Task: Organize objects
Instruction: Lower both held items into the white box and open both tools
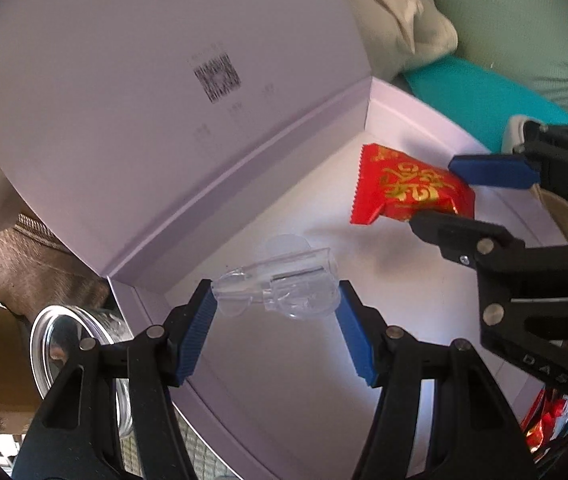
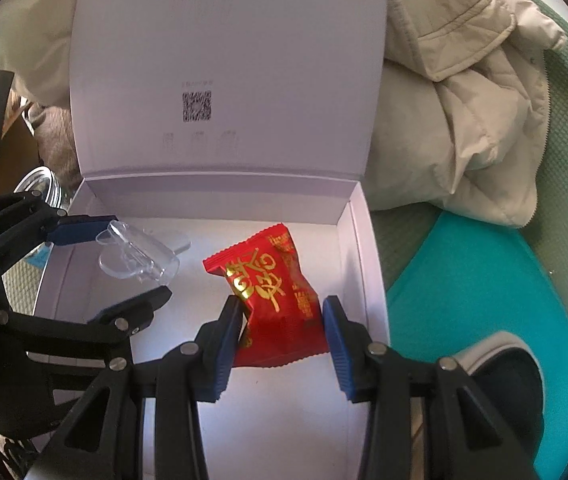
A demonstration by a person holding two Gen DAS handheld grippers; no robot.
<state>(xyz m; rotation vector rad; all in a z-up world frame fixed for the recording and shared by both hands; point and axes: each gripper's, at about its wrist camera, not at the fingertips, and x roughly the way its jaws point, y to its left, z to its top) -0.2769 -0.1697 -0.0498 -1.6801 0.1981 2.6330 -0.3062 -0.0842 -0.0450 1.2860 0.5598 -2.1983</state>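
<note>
A: How does the left gripper (image 1: pixel 276 312) sit?

B: It reaches in from the bottom of the left wrist view, over the floor of the open white box (image 1: pixel 308 400). Its blue pads (image 1: pixel 198 336) are spread apart, with the clear plastic piece (image 1: pixel 280 286) between the tips. The left pad seems to touch one end; I cannot tell about the right.

A: And the right gripper (image 2: pixel 282 332)?

B: It comes up from the bottom centre of the right wrist view, jaws apart, straddling the red gold-printed candy packet (image 2: pixel 272 292). The left pad (image 2: pixel 226 344) meets the packet's edge; the other stands just off it. In the left wrist view the same gripper (image 1: pixel 440 196) enters from the right edge.

A: Where do the items lie?

B: Both are inside the box, the clear piece (image 2: pixel 136 256) toward the left, the packet (image 1: pixel 408 192) toward the right wall. The lid (image 2: pixel 228 68) stands up behind, a QR code (image 2: pixel 197 106) printed on it.

A: Around the box?

B: A beige padded jacket (image 2: pixel 464 92) at upper right, a teal cushion (image 2: pixel 484 300) below it, a dark shoe (image 2: pixel 504 380) at lower right, and a glass jar (image 1: pixel 68 348) at the lower left of the left wrist view.
</note>
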